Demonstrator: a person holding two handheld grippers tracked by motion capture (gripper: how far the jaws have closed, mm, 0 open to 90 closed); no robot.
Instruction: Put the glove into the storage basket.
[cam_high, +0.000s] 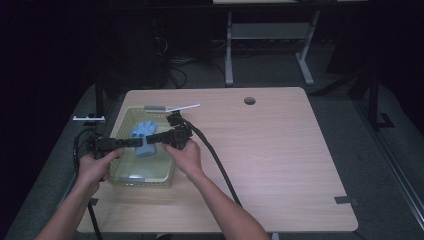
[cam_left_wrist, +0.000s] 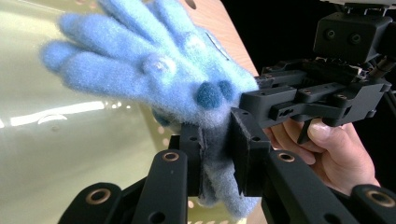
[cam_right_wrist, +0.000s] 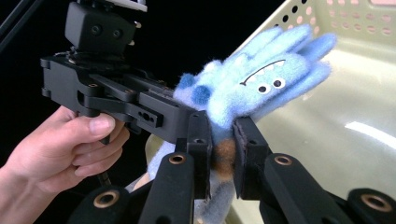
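- Two claws meet over the pale green basket (cam_high: 150, 177) at the left side of the wooden counter (cam_high: 280, 150), and both are clamped on the same blue plush toy (cam_high: 145, 136).
- Left claw (cam_left_wrist: 217, 154): in the left gripper view its jaws are pressed against the toy's lower, narrower part, with the fluffy blue fabric squeezed between the pads; the toy's broad, finger-like end spreads up and to the left above the jaws.
- Right claw (cam_right_wrist: 219, 154): in the right gripper view its jaws are clenched on the toy's lower part where a brown patch shows; the toy's face, with two small eyes and a toothed mouth, rises up and to the right of the jaws.
- The toy (cam_right_wrist: 261, 84) hangs between the two claws, above the basket's floor rather than lying on it.
- Each claw sits just beside the other, nearly touching, with a hand (cam_left_wrist: 327, 154) gripping each handle.
- A white strip (cam_high: 182, 107) lies on the counter just beyond the basket.
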